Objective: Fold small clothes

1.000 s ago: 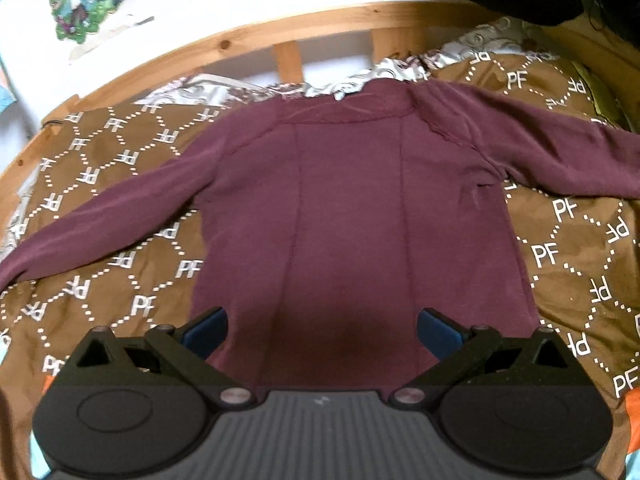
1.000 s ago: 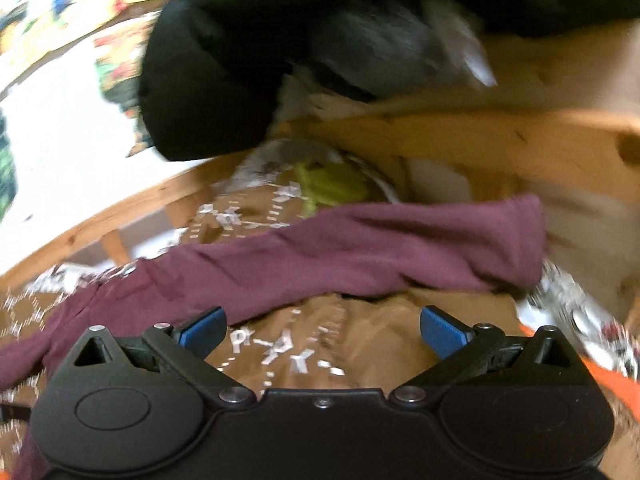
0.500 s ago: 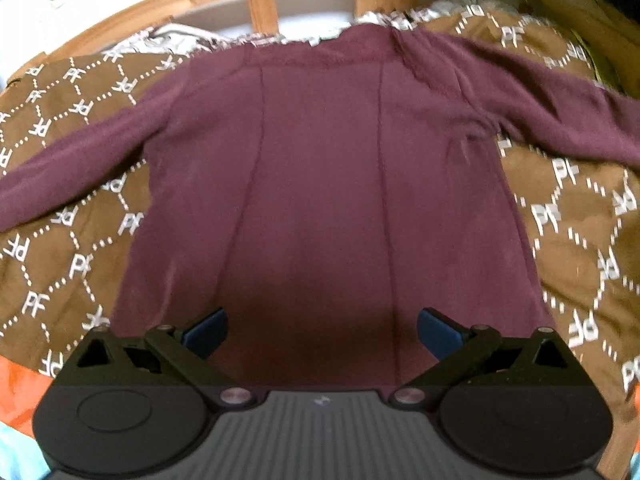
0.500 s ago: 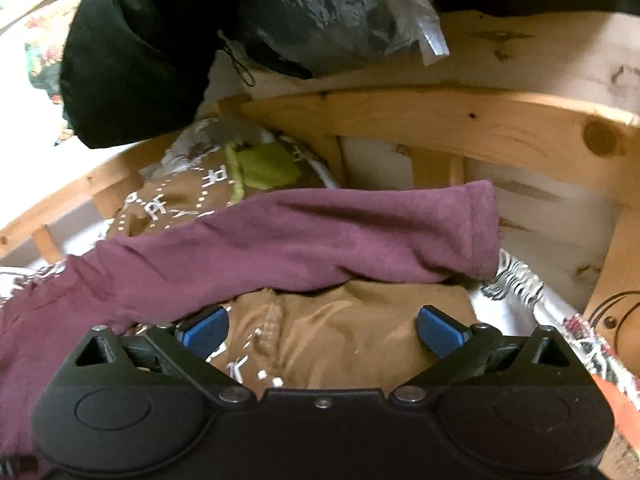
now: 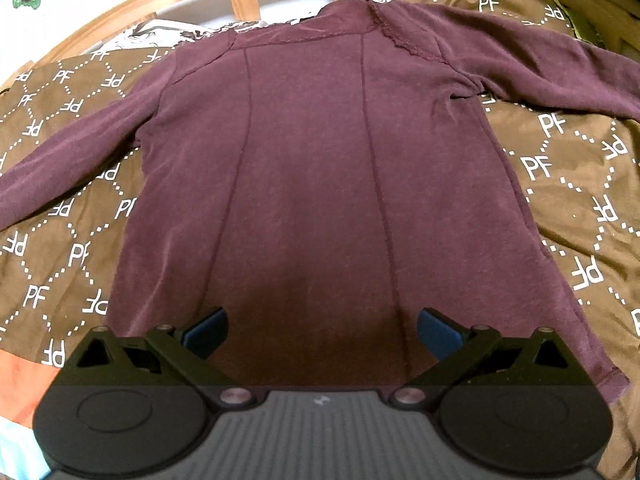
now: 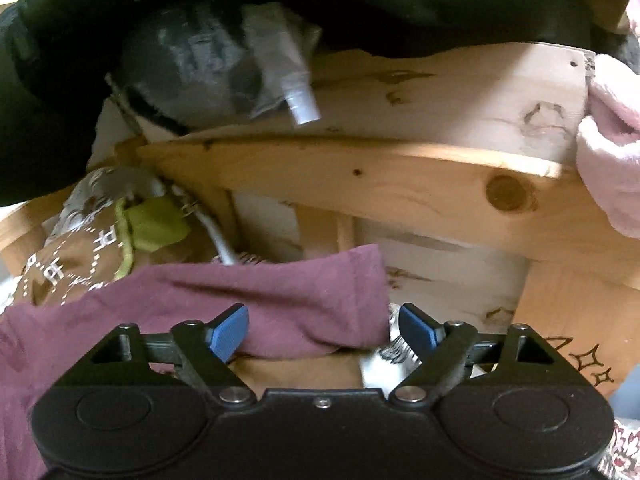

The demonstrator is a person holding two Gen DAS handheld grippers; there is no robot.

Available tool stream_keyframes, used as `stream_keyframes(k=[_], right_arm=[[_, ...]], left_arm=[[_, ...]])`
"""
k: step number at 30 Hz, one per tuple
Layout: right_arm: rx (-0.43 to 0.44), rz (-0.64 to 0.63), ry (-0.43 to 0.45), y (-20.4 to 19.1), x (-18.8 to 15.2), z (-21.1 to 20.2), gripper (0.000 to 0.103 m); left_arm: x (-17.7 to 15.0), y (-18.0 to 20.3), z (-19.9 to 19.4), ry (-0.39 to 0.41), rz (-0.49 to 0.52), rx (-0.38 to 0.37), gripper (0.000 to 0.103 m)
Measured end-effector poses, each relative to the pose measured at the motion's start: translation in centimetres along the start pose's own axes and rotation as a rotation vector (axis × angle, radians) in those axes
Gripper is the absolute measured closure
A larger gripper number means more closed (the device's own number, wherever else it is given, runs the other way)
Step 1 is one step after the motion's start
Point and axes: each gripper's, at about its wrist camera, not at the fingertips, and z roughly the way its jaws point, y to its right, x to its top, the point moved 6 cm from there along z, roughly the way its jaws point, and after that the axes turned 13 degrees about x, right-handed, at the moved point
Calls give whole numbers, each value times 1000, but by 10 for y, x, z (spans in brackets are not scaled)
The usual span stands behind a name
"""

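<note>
Shirt (image 5: 320, 184): flat on bed (image 5: 560, 200), unfolded. Left gripper (image 5: 322, 330) wide over hem; right gripper (image 6: 324, 330) wide at cuff (image 6: 352, 300). Next: pinch sleeve, fold inward.

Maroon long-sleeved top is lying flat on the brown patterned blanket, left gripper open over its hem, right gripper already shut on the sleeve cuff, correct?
Not quite. The right wrist view shows the right gripper open, jaws either side of the sleeve cuff. The rest holds: maroon long-sleeved top flat on the brown patterned blanket, left gripper open over its hem.
</note>
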Motion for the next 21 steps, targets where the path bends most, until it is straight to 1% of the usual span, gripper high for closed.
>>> stream_keyframes(k=[3,8,10,11,12,13,15,16,19,21], right_arm=[[3,-13,0,-1,3,5,27],[-20,-30,5,-1,5,14,44],[-22,-41,5,-2,5,18,59],[-26,-44,3,-1,5,20,62],[-27,-44,2,0,5,21,71],[-24,-42,6,1,5,21,84],[-20,-42,22,2,7,18,99],[-10,-44,43,2,8,13,103],[28,-68,115,-5,16,-3,103],[60,-106,154,-15,21,-16,103]], left_arm=[[1,-3,0,0,-11,1,0],[5,-9,1,0,-23,6,0],[6,-12,0,6,-28,7,0],[7,-13,0,11,-29,7,0],[8,-15,0,15,-31,9,0],[9,-17,0,18,-33,10,0],[11,-20,0,20,-42,11,0],[12,-23,1,21,-49,11,0],[14,-31,0,26,-68,7,0],[15,-36,-1,31,-78,9,0]])
